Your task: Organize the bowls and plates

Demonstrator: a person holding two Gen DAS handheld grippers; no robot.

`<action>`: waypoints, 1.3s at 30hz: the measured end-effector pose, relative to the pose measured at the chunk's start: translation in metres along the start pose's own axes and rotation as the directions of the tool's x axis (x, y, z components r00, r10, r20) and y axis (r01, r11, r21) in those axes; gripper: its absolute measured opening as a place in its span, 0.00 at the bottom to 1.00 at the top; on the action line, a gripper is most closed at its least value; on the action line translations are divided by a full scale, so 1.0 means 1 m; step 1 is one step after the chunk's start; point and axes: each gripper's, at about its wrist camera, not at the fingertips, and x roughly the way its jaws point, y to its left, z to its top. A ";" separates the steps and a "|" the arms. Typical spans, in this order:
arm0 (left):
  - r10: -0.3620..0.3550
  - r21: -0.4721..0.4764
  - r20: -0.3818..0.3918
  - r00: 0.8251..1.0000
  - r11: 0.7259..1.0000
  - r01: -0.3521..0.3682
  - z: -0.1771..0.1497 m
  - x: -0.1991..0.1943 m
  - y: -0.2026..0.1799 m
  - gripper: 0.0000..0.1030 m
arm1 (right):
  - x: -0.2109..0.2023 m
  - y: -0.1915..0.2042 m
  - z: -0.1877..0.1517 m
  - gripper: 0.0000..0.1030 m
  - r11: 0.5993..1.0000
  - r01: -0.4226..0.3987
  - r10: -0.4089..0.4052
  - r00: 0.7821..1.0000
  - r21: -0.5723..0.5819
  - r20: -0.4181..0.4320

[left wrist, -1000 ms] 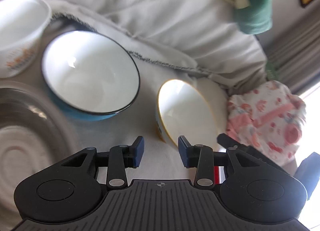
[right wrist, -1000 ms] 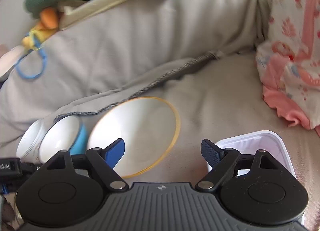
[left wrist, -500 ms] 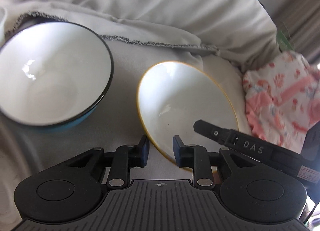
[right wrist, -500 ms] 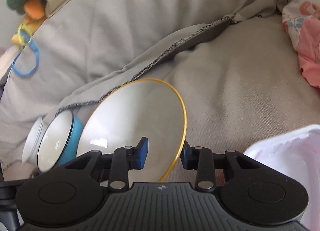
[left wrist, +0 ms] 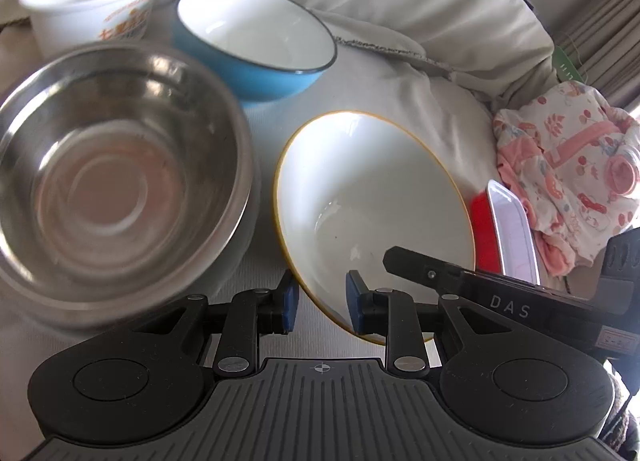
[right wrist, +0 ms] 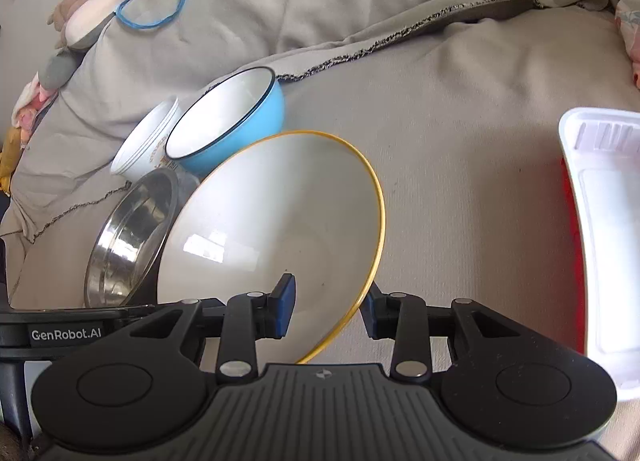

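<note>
CHANGE: both my sets of fingers, wide a second ago, now clamp the yellow-rimmed bowl (left wrist: 372,217) | left gripper (left wrist: 322,305), right gripper (right wrist: 328,311) on its near rim | BOWL: tilted on sofa beside steel bowl (left wrist: 120,177) | NEXT: likely nesting.

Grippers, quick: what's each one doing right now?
Left gripper: jaws closed on the near rim of the white bowl with the yellow rim.
Right gripper: jaws closed on that bowl's rim too.
</note>
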 end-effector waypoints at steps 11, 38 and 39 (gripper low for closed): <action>-0.026 -0.003 0.001 1.000 1.000 0.026 -0.006 -0.006 -0.003 0.27 | -0.001 0.015 -0.019 0.34 0.997 0.052 -0.051 0.999 -0.061 0.008; -0.016 -0.099 0.075 0.997 0.995 0.023 0.006 -0.007 0.011 0.26 | 0.016 0.009 0.008 0.44 0.994 0.107 -0.107 0.994 0.017 0.004; -0.014 -0.093 0.073 0.997 0.995 0.021 0.005 -0.007 0.011 0.26 | 0.016 0.010 0.007 0.44 0.994 0.110 -0.110 0.994 0.012 0.006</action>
